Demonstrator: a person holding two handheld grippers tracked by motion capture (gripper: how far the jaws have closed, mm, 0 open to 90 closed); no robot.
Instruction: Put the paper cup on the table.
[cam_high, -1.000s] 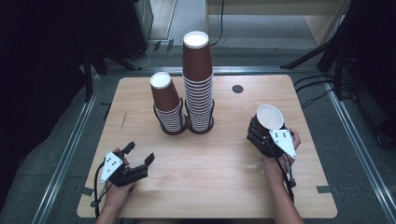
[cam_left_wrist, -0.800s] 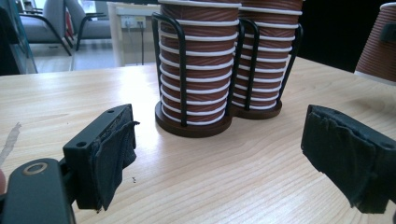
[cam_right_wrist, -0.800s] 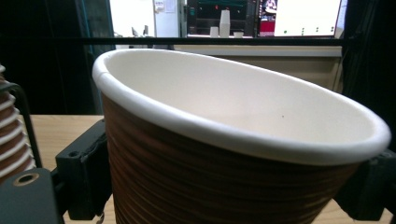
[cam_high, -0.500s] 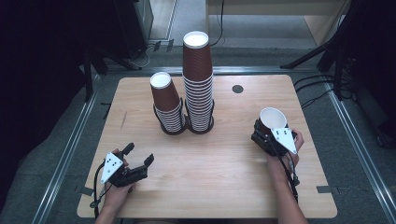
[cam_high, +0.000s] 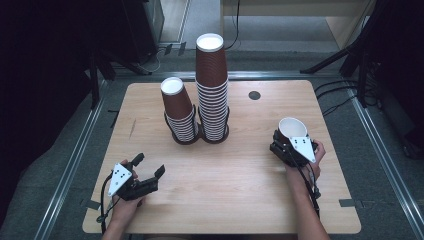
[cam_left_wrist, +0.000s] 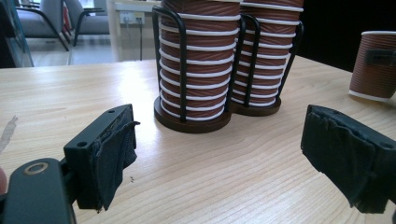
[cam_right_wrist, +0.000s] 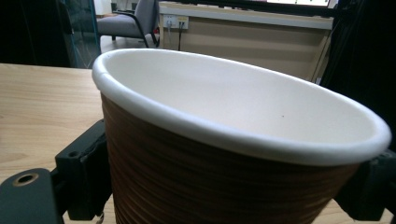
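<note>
A light wooden table (cam_high: 235, 195) with rounded corners carries two black wire holders side by side near its far middle, one with a short stack of brown paper cups (cam_high: 179, 116), one with a tall stack (cam_high: 212, 90). A small dark round disc (cam_high: 254, 95) sits in the tabletop toward the far right.

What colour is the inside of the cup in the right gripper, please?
White inside the cup, brown ribbed outside; the right gripper view shows it best.

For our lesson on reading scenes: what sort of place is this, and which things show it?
Probably an office or lab test room: a bare wooden table on a metal-railed floor, office chairs and wall sockets behind, cables on the floor.
</note>
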